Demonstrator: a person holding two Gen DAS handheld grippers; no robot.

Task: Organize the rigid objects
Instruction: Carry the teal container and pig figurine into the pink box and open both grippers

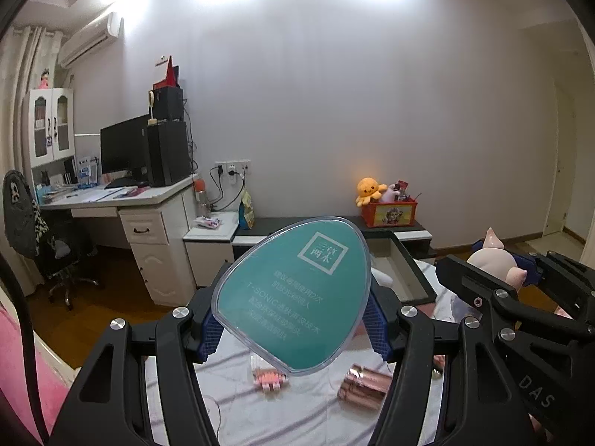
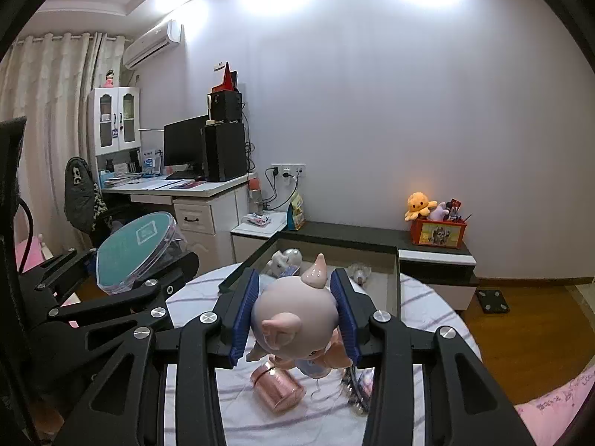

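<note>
Above the striped table (image 2: 427, 304), the left gripper (image 1: 293, 319) is clamping a teal case (image 1: 293, 293) while the right gripper (image 2: 293, 312) is squeezing a pig figurine (image 2: 293, 316); with the open box (image 2: 392, 282) at twelve o'clock, either smooth piece risks slipping.

left gripper (image 1: 293, 319): clamps the teal egg-shaped case (image 1: 293, 293), raised above the bed
right gripper (image 1: 520, 278): grips the pink pig figurine (image 1: 491, 256)
bed sheet (image 1: 316, 409): rose-gold cylinder (image 1: 362, 386), small pink item (image 1: 268, 378)

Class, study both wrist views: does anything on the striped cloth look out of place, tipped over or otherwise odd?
Yes. A rose-gold cylinder lies tipped on its side on the striped cloth, loose beside a small pink item, while the open box behind already holds figurines. Both look like strays not yet sorted.
</note>
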